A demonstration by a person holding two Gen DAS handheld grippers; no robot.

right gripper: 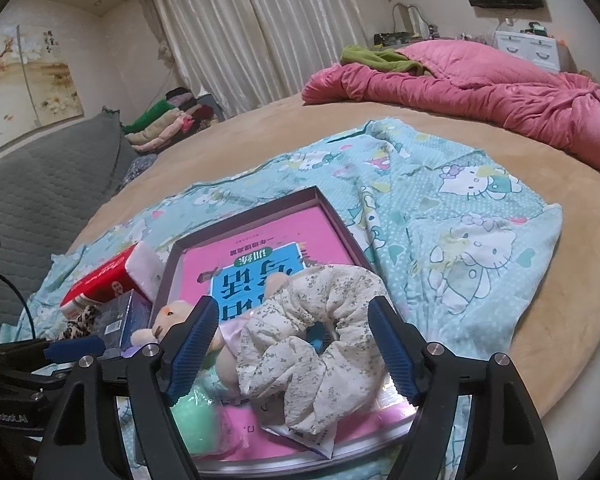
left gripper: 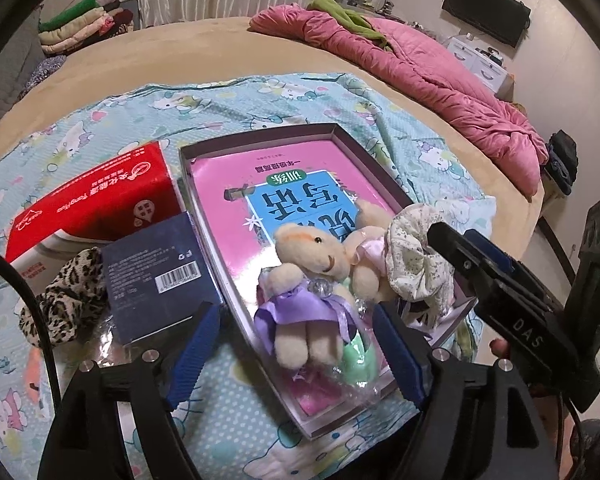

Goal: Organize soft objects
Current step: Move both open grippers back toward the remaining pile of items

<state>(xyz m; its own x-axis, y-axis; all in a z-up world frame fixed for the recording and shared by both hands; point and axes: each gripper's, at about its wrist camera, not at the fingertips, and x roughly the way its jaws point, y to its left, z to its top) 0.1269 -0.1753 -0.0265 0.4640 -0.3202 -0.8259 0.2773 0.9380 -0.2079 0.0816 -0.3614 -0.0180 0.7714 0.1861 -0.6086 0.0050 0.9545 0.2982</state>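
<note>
A shallow box (left gripper: 260, 136) (right gripper: 256, 202) lined with a pink book lies on the bed. In it are a plush bear in a purple dress (left gripper: 308, 280), a second bear in pink (left gripper: 364, 256), a floral cream scrunchie (left gripper: 412, 260) (right gripper: 312, 336) and a green soft item in clear wrap (left gripper: 358, 360) (right gripper: 192, 408). My left gripper (left gripper: 298, 344) is open, its pads either side of the purple bear without touching it. My right gripper (right gripper: 294, 344) is open around the scrunchie, which rests on the box. A leopard-print scrunchie (left gripper: 64, 300) (right gripper: 78, 322) lies left of the box.
A red tissue pack (left gripper: 92, 196) and a dark blue carton (left gripper: 156, 268) sit left of the box on a cartoon-cat cloth (left gripper: 260, 96). A pink quilt (left gripper: 420, 64) is heaped at the far right. Folded clothes (left gripper: 80, 20) are stacked at the far left.
</note>
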